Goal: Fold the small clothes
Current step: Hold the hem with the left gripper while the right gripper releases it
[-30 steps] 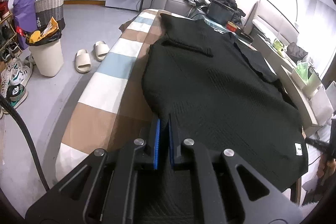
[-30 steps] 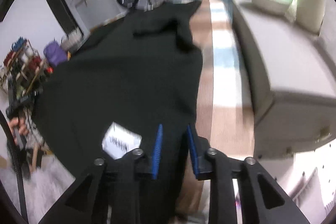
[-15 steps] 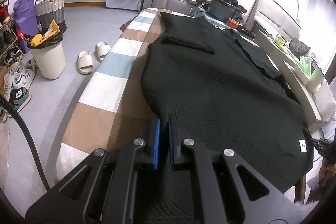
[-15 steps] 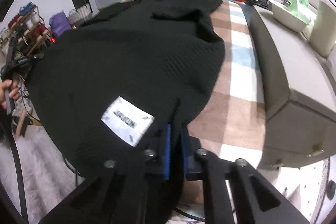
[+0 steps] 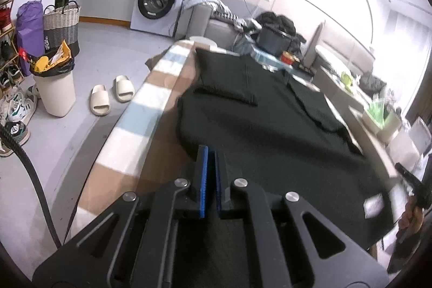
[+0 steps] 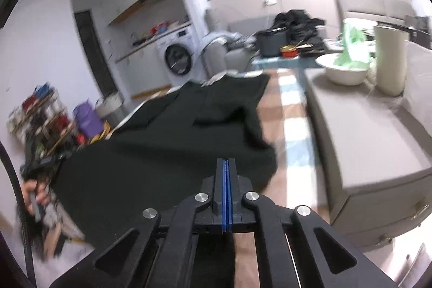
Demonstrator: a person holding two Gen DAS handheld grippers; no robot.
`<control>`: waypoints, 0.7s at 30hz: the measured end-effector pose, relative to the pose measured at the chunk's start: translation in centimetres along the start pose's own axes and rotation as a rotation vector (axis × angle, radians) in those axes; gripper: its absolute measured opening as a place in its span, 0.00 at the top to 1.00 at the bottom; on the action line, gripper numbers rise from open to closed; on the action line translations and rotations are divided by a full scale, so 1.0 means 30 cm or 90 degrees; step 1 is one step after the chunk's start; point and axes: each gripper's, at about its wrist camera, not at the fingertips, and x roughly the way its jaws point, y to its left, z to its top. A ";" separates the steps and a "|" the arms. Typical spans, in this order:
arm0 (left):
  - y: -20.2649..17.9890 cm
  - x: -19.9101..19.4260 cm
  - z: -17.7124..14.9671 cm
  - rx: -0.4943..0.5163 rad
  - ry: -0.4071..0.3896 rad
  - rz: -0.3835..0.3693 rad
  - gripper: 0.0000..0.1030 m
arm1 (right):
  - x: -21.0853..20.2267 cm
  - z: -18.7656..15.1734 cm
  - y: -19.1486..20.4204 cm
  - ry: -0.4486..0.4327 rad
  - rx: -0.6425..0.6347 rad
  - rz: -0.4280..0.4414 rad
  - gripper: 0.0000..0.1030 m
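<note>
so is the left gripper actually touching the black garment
Touching. In the left wrist view the left gripper has its blue pads closed on the near hem of the black garment, with cloth running between them.

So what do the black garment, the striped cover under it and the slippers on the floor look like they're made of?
Black garment: seemingly a matte knit fabric, with a fine ribbed texture and soft draping edges. Striped cover: probably woven cloth, matte, in tan, white and pale blue bands. Slippers: apparently moulded foam or rubber, with a smooth cream one-piece shape and thick soles.
</note>
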 end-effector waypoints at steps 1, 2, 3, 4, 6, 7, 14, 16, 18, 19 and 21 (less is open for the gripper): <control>0.003 0.002 0.007 -0.003 -0.001 0.000 0.98 | 0.017 0.013 -0.009 0.005 0.012 -0.007 0.99; 0.006 0.005 0.009 -0.004 0.004 0.001 0.98 | 0.034 0.019 -0.011 0.024 0.012 -0.012 0.99; 0.011 0.006 0.008 -0.006 0.007 0.001 0.98 | 0.050 0.021 -0.012 0.050 0.011 -0.011 0.99; 0.014 0.008 0.002 -0.003 0.013 0.002 0.98 | 0.066 0.013 -0.016 0.080 0.009 -0.006 0.98; 0.020 0.014 -0.012 0.006 0.025 0.007 0.98 | 0.081 -0.017 -0.007 0.121 -0.007 -0.018 0.88; 0.025 0.018 -0.020 0.006 0.029 0.009 0.98 | 0.098 -0.039 -0.002 0.158 -0.017 -0.020 0.86; 0.044 0.046 -0.062 0.010 0.056 0.018 0.98 | 0.125 -0.136 -0.023 0.283 -0.035 -0.038 0.75; 0.049 0.052 -0.072 0.014 0.063 0.025 0.98 | 0.109 -0.144 -0.032 0.289 -0.034 -0.033 0.75; 0.059 0.057 -0.088 0.014 0.072 0.037 0.98 | 0.101 -0.148 -0.031 0.286 -0.045 -0.038 0.73; 0.064 0.058 -0.096 0.014 0.075 0.040 0.98 | 0.098 -0.154 -0.030 0.286 -0.045 -0.034 0.71; 0.069 0.064 -0.109 0.018 0.087 0.047 0.98 | 0.089 -0.155 -0.027 0.282 -0.044 -0.029 0.64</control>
